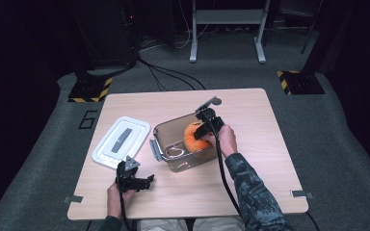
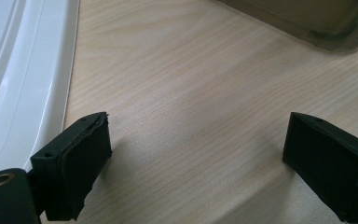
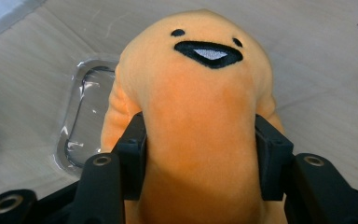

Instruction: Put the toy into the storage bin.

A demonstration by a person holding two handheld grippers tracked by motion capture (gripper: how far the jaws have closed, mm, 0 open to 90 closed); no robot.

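An orange plush toy (image 1: 194,136) with a stitched black mouth (image 3: 200,107) sits inside a clear plastic box (image 1: 166,131) in the middle of the table. My right gripper (image 1: 203,130) is shut on the plush toy, and its two black jaws squeeze the soft body from both sides (image 3: 200,158). My left gripper (image 1: 144,182) rests low near the table's front left, open, with bare wood between its jaws (image 2: 196,158). The white lid (image 1: 121,141) lies flat to the left of the box, and its rim (image 2: 37,93) runs beside my left gripper.
The clear box has a handle (image 1: 154,149) on its near-left end and a corner (image 2: 326,32) ahead of the left gripper. A small clear tray (image 3: 81,121) lies on the wood behind the plush. The wooden table (image 1: 250,159) has bare room to the right.
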